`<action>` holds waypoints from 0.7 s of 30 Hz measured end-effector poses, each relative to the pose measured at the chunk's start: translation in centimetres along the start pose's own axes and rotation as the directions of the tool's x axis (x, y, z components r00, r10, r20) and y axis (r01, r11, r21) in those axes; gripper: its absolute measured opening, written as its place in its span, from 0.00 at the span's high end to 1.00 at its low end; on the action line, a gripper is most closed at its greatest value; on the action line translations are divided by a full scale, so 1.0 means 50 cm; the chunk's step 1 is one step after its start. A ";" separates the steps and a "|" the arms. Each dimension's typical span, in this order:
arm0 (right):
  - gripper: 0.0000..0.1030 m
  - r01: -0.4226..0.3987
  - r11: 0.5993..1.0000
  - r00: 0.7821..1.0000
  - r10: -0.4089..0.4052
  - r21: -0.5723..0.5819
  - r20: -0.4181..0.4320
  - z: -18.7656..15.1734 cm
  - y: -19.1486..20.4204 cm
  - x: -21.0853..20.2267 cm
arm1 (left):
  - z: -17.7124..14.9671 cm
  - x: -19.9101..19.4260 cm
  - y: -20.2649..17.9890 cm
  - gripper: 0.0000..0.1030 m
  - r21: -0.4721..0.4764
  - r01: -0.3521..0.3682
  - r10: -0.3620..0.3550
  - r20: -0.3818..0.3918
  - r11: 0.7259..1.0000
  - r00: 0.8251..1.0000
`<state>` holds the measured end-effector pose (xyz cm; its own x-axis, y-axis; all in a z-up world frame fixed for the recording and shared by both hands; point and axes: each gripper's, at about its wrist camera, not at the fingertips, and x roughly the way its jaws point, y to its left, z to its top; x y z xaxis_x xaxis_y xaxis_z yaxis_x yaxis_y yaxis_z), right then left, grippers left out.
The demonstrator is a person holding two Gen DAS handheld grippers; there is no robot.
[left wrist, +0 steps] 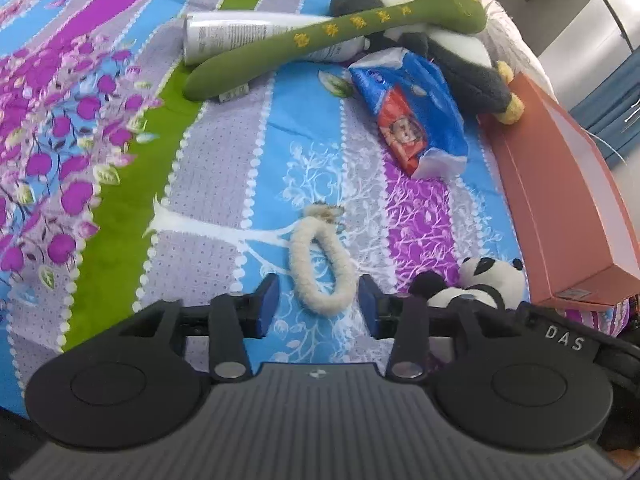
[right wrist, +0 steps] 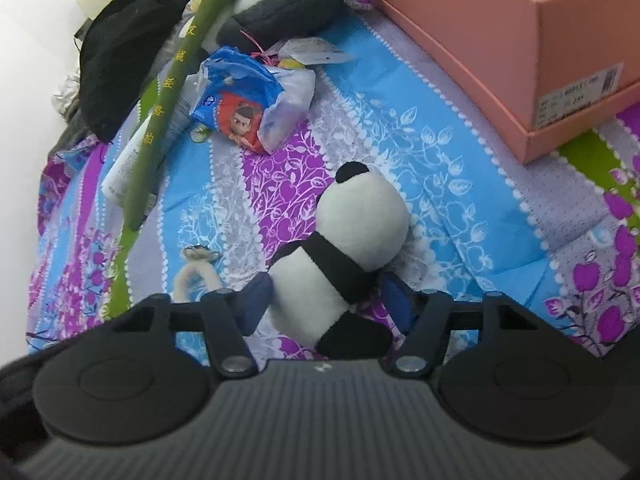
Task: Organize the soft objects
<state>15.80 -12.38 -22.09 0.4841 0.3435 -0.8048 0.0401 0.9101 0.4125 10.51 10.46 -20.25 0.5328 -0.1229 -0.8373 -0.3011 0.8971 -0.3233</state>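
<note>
The left gripper (left wrist: 319,306) points steeply down at the bed, its blue pads parted around the near end of a cream fuzzy loop (left wrist: 320,258); gaps show on both sides, so it holds nothing. The right gripper (right wrist: 326,300) tilts down likewise, jaws half spread on either side of the panda plush (right wrist: 344,248), which lies on the patterned bedspread (right wrist: 460,184) with its head away from the camera. The left pad sits against the panda's body; whether the right pad presses it I cannot tell.

Farther off lie a blue and red snack bag (left wrist: 416,120), a long green plush stick (left wrist: 332,36) across a white tube (left wrist: 224,36), and a grey and white plush toy (left wrist: 460,64) behind. A pink cardboard box (right wrist: 520,48) lies along the right edge, just beside the panda.
</note>
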 end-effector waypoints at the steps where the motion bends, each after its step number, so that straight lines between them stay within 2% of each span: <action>1: 0.46 -0.018 1.000 1.000 0.018 -0.001 0.003 0.000 -0.002 0.001 | 0.002 -0.001 -0.003 0.48 0.010 -0.008 0.008 0.002 1.000 1.000; 6: 0.49 -0.022 0.997 0.999 0.024 -0.073 0.029 0.005 0.007 -0.017 | 0.009 0.010 -0.013 0.45 0.037 -0.028 0.028 -0.006 0.999 1.000; 9: 0.49 0.000 0.992 0.999 0.007 -0.129 0.052 0.010 0.004 -0.031 | 0.012 0.023 -0.023 0.40 0.060 -0.041 0.041 -0.007 0.997 0.999; 13: 0.49 0.039 0.977 0.997 -0.023 -0.207 0.080 0.017 -0.003 -0.039 | 0.012 0.047 -0.041 0.40 0.110 -0.066 0.067 -0.010 0.992 0.998; 16: 0.49 0.064 0.965 0.995 -0.042 -0.255 0.089 0.016 -0.006 -0.034 | 0.006 0.069 -0.055 0.40 0.164 -0.100 0.103 -0.011 0.981 0.995; 21: 0.48 0.057 0.956 0.997 -0.037 -0.287 0.072 0.012 -0.016 -0.021 | -0.007 0.093 -0.076 0.41 0.242 -0.135 0.139 -0.002 0.961 0.990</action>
<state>15.77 -13.63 -21.31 0.5441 0.2916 -0.7867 -0.1854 0.9563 0.2262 13.84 6.32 -23.07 0.4845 0.0025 -0.8748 -0.1700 0.9812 -0.0913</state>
